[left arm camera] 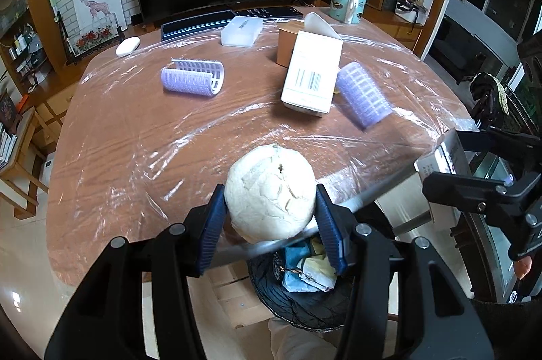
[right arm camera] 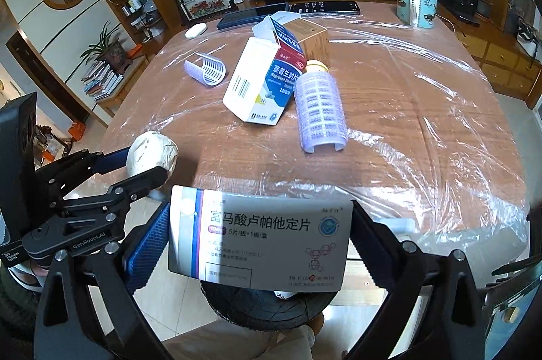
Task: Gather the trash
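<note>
Step in hand: both grippers carry trash off the counter [left arm camera: 142, 136] toward the black-lined bin [left arm camera: 305, 302] just below its near edge — a judgement from where things hang.
Left gripper [left arm camera: 271, 224]: fingers [left arm camera: 213, 224] closed narrow on a crumpled white paper ball [left arm camera: 271, 190], held over the counter's near edge, the bin partly under it.
Bin: already holds blue and pale scraps; the mouth is partly hidden by both loads.
Right gripper [right arm camera: 261, 244]: fingers [right arm camera: 149, 244] clamped on the ends of a flat grey medicine box [right arm camera: 261, 241], held level above the bin.
Next move: bring each load squarely over the bin mouth, then open the fingers — probably one at a time, since the grippers sit close side by side.
Still on the counter: an opened white medicine carton [right arm camera: 261, 82], two lilac hair rollers [right arm camera: 320, 112], a brown box [right arm camera: 311, 38].
Edges and room: rumpled clear film covers the counter; the near half is free, the mug [right arm camera: 416, 2] well apart at the far right.
</note>
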`<state>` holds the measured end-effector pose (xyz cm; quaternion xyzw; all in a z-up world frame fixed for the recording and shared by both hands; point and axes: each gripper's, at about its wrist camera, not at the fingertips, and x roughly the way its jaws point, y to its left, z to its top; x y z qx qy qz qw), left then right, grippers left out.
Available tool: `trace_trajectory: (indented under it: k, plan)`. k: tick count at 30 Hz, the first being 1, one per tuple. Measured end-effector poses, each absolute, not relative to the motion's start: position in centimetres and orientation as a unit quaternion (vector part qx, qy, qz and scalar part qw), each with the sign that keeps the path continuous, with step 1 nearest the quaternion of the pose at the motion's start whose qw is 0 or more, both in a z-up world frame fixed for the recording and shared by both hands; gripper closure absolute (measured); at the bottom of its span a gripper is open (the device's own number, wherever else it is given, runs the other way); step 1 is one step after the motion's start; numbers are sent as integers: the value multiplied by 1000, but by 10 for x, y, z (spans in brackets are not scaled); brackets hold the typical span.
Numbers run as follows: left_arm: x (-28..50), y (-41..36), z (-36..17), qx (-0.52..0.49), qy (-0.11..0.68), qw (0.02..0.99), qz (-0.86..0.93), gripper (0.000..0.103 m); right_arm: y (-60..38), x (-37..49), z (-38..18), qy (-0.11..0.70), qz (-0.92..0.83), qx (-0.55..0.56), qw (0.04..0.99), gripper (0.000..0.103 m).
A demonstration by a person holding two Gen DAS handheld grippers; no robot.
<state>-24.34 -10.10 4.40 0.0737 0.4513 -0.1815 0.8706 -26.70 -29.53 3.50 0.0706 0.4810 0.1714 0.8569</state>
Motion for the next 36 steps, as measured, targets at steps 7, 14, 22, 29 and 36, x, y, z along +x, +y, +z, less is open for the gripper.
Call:
trace_trajectory:
  k: [7,14,22,29,36]
  plan:
    - [-257,-108,42,78,454,868,-185,50,-303,-280,32,484,173,67,855,6]
    - [-270,-118,38,88,459,864,-187,50,-309,-290,27,490,178,64,851,6]
    - [-285,-124,27,95,473,855,-190,50,-311,-302,20,499,185,61,845,6]
    - [-296,-126,19,94,483,849,-189,50,-310,-306,13,508,191,60,838,6]
    - [-304,-129,9,96,494,843,-190,50,-307,-309,3,519,194,58,830,6]
